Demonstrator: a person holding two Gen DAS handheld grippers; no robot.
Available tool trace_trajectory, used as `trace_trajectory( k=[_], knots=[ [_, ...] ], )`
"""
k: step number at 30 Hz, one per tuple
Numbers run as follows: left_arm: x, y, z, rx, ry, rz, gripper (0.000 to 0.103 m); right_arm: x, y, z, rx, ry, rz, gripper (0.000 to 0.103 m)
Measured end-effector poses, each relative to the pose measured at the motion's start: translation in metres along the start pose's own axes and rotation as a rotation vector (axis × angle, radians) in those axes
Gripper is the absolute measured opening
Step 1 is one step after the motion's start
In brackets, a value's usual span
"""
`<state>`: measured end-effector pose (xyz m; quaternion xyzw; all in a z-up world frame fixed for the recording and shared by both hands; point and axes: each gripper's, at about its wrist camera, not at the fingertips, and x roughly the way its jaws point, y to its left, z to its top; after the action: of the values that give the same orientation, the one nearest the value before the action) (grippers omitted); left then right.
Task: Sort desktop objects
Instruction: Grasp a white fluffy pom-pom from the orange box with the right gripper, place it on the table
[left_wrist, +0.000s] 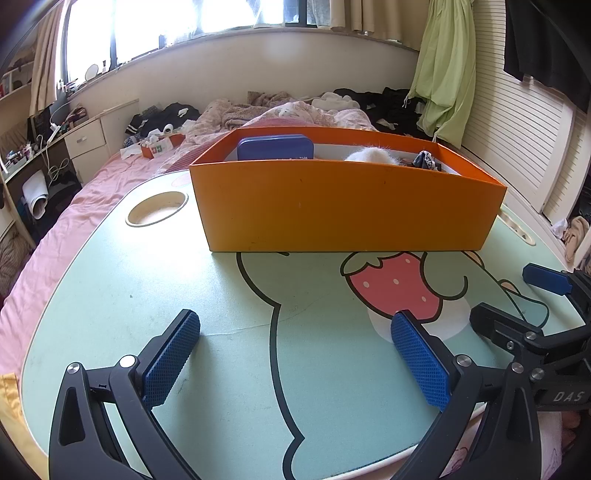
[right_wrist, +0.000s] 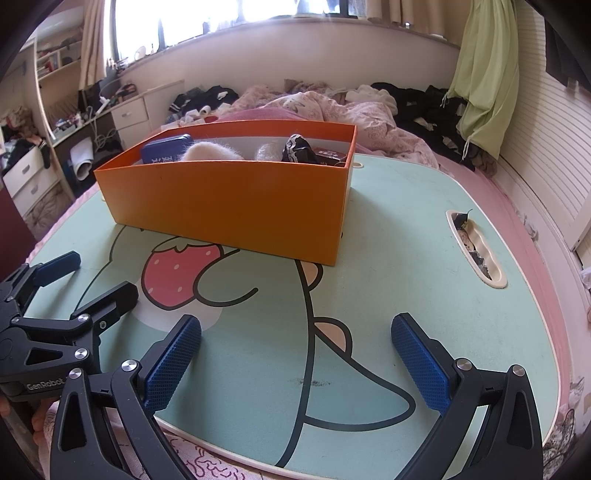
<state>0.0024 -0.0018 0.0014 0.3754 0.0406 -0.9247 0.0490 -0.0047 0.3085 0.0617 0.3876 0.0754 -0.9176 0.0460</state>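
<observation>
An orange box (left_wrist: 347, 210) stands on the pale green lap table (left_wrist: 184, 295); it also shows in the right wrist view (right_wrist: 229, 203). Inside it are a blue tin (left_wrist: 275, 147), a white fluffy item (left_wrist: 369, 154), a dark patterned item (right_wrist: 297, 149) and a dark red packet (right_wrist: 330, 155). My left gripper (left_wrist: 295, 332) is open and empty, low over the table in front of the box. My right gripper (right_wrist: 295, 336) is open and empty, beside the left one. The right gripper shows in the left wrist view (left_wrist: 517, 299), and the left gripper shows in the right wrist view (right_wrist: 99, 273).
The table has a round cup hole (left_wrist: 157, 208) at the left and a slot (right_wrist: 476, 247) at the right holding small dark bits. The table sits on a pink bed with clothes (right_wrist: 424, 107) piled behind. A desk with drawers (left_wrist: 88, 140) is at the left.
</observation>
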Motion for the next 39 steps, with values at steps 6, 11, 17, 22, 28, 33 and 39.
trace_trajectory(
  k=[6, 11, 17, 22, 28, 33, 39],
  knots=[
    [-0.001, -0.002, 0.002, -0.010, -0.001, 0.007, 0.103, -0.038, -0.011, 0.046, 0.073, -0.110, 0.159, 0.092],
    [-0.001, -0.002, 0.003, -0.017, -0.003, 0.014, 0.103, -0.016, 0.009, 0.118, 0.053, -0.057, 0.268, 0.078],
    [-0.001, -0.005, 0.006, -0.019, -0.006, 0.015, 0.103, 0.046, 0.026, 0.152, 0.074, 0.113, 0.269, 0.075],
    [0.000, -0.003, 0.003, -0.026, -0.008, 0.019, 0.103, 0.074, 0.038, 0.138, 0.031, 0.158, 0.227, 0.065],
    [0.001, -0.002, 0.002, -0.033, -0.011, 0.024, 0.103, 0.067, 0.027, 0.135, 0.069, 0.133, 0.283, 0.036],
    [0.001, -0.002, 0.003, -0.037, -0.011, 0.026, 0.103, 0.015, 0.010, 0.141, 0.091, -0.037, 0.338, 0.036],
    [0.001, -0.002, 0.002, -0.041, -0.012, 0.030, 0.103, -0.046, 0.009, 0.110, 0.021, -0.108, 0.421, 0.036]
  ],
)
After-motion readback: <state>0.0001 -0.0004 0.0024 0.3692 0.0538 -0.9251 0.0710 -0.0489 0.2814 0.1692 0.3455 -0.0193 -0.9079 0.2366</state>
